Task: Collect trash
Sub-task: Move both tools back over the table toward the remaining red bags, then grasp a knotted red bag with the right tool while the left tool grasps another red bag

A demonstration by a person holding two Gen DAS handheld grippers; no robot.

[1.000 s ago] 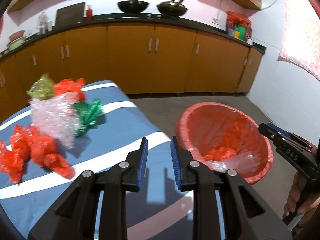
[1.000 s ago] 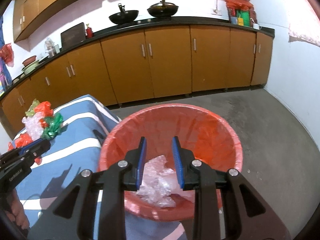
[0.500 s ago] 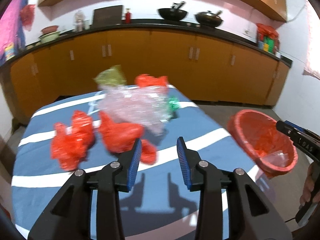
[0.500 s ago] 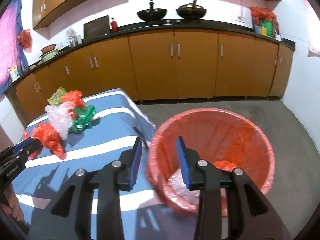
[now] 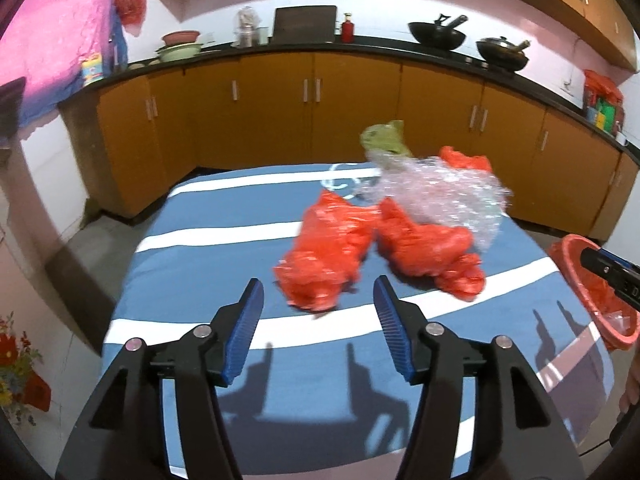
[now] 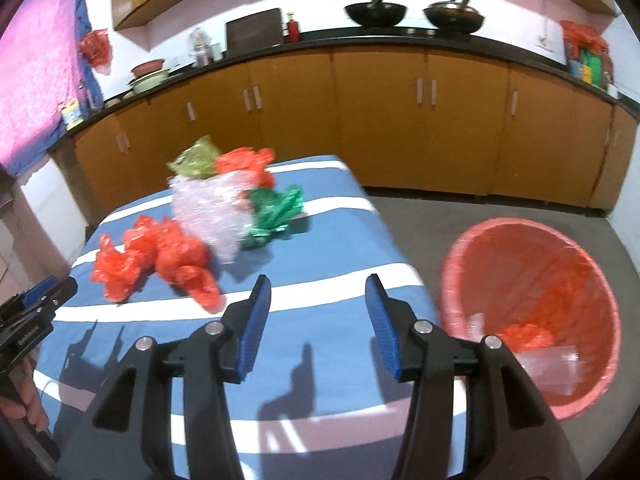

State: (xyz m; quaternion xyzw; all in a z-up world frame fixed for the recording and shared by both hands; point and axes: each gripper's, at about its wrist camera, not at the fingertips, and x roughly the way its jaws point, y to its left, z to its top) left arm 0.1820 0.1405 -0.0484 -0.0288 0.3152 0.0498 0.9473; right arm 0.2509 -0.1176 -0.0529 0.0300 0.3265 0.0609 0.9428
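**Both grippers, emptied at the bin, return to the trash pile**

Nearest the lens in each wrist view are the blue-padded jaws. Those of the left gripper (image 5: pixel 318 312) have just been opening and now stand wide apart with nothing between them; those of the right gripper (image 6: pixel 318 308) have likewise been opening and are also empty. A second ago both pairs were narrow and aimed at the red-lined bin (image 6: pixel 532 312); now both point at the blue-and-white striped bench (image 5: pixel 208 256), and the bin has slid to the right edge of each view. Bits of red and clear plastic lie inside it, so part of the task appears done.

Just beyond the left jaws lies a crumpled red bag (image 5: pixel 324 252), with a second red bag (image 5: pixel 432 256) touching it on the right. Behind these sits a large wad of clear plastic wrap (image 5: pixel 444 196). In the right wrist view a green bag (image 6: pixel 276 216) rests against the wad's right side, and an olive wrapper (image 6: pixel 196 160) and a further red piece (image 6: pixel 244 162) lie at the far end.

Judged from this layout, the nearest red bag is the likely next pickup for the left jaws. Loose film of this kind compresses easily and may trail or snag its neighbour.
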